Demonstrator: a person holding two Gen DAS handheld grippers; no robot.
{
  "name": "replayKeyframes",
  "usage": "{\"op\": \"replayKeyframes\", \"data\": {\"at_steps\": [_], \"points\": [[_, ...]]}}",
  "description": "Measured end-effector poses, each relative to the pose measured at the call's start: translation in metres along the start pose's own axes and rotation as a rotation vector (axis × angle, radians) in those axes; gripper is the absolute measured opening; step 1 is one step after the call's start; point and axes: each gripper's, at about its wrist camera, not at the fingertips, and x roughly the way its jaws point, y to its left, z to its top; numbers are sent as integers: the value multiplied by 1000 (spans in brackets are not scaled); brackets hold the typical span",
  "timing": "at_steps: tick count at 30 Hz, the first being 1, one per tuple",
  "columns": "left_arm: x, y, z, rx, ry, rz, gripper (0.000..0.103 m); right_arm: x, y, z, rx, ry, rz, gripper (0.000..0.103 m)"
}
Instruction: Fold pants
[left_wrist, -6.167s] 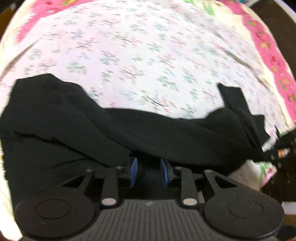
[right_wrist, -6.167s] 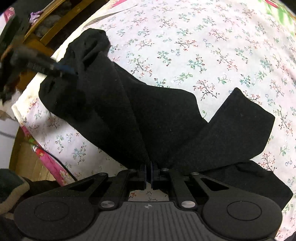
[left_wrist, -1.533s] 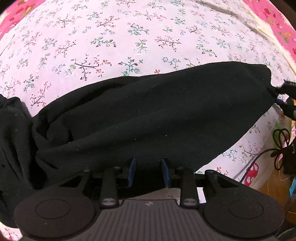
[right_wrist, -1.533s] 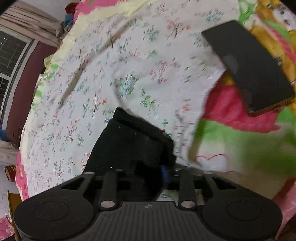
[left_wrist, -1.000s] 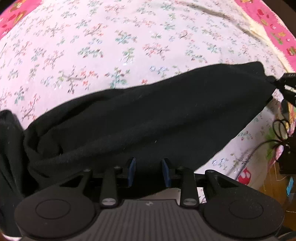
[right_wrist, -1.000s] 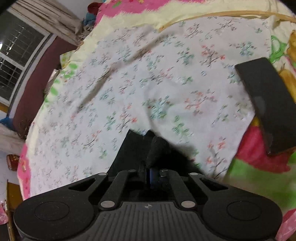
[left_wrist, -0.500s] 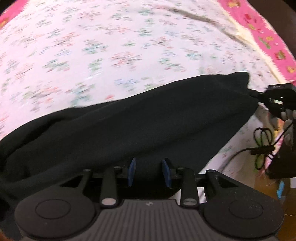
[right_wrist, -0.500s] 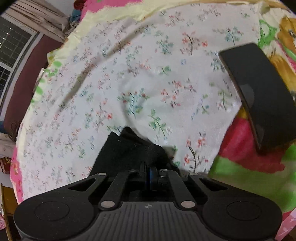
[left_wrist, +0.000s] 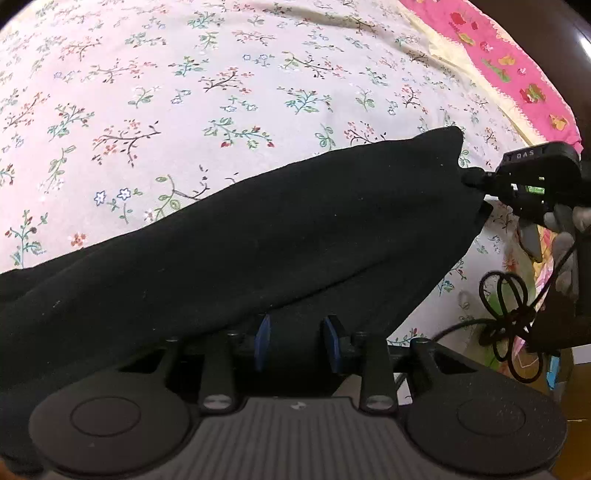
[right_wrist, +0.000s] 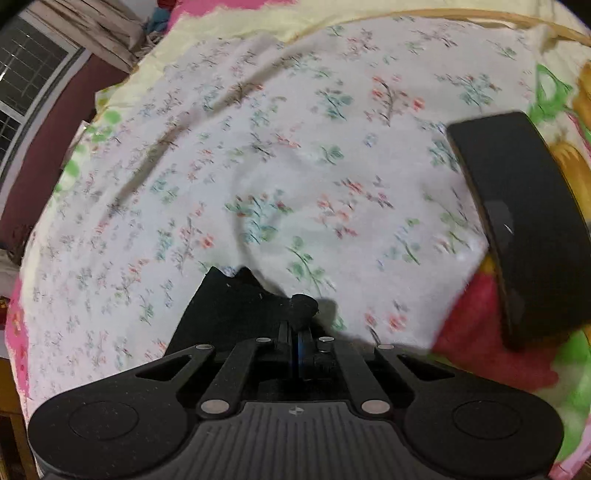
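Observation:
Black pants (left_wrist: 258, 236) lie stretched across a floral bedsheet (left_wrist: 221, 92), from the lower left to the right edge of the left wrist view. My left gripper (left_wrist: 295, 341) has its blue pads apart, with the pants' near edge draped over and between them. My right gripper shows at the far right of that view (left_wrist: 476, 181), pinching the pants' end. In the right wrist view, my right gripper (right_wrist: 295, 334) is shut on a bunched end of the pants (right_wrist: 236, 302), low over the sheet.
A black flat case (right_wrist: 524, 221) lies on a colourful blanket (right_wrist: 480, 332) at the right. A pink border (left_wrist: 509, 70) marks the bed's far edge. A coiled black cable (left_wrist: 509, 314) hangs by the bed's right side. A window (right_wrist: 22, 74) is at the upper left.
The pants have been pulled out straight between the grippers. The right gripper, holding the end, has shifted slightly over the sheet. The left pads stay apart.

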Motion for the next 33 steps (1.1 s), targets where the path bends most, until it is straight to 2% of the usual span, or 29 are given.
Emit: {"op": "replayKeyframes", "data": {"at_steps": [5, 6, 8, 9, 10, 13, 14, 16, 18, 19, 20, 22, 23, 25, 27, 29, 33], "points": [[-25, 11, -6, -50, -47, 6, 40, 12, 4, -4, -65, 51, -78, 0], [-34, 18, -8, -66, -61, 14, 40, 11, 15, -5, -121, 54, -99, 0], [-53, 35, -16, -104, -83, 28, 41, -3, 39, -8, -254, 29, -148, 0], [-65, 47, -22, -125, -96, 42, 41, -12, 46, -9, -281, 11, -173, 4], [-77, 59, -29, -145, -112, 56, 41, -22, 52, -9, -290, -20, -197, 13], [-112, 104, -53, -231, -164, 93, 41, -56, 74, -13, -380, -141, -269, 14], [-125, 123, -64, -263, -184, 107, 41, -67, 86, -17, -412, -172, -266, 15], [-145, 153, -83, -319, -203, 130, 41, -82, 121, -30, -491, -193, -195, 18], [-167, 186, -104, -375, -220, 151, 41, -79, 172, -55, -567, -113, -48, 21], [-175, 200, -114, -393, -224, 157, 41, -71, 203, -74, -603, -53, 48, 22], [-183, 213, -123, -409, -226, 158, 41, -59, 238, -98, -638, 35, 169, 22], [-197, 237, -141, -437, -238, 176, 41, -30, 300, -145, -696, 204, 353, 23], [-202, 246, -148, -446, -243, 185, 41, -14, 331, -174, -734, 277, 434, 23], [-212, 260, -163, -465, -272, 178, 41, 14, 388, -231, -848, 414, 538, 26], [-222, 277, -176, -481, -293, 187, 41, 39, 432, -281, -967, 505, 594, 33], [-227, 289, -188, -505, -316, 179, 41, 64, 463, -314, -1032, 558, 591, 35], [-227, 307, -203, -553, -344, 137, 41, 99, 496, -346, -1055, 663, 585, 37]]}}
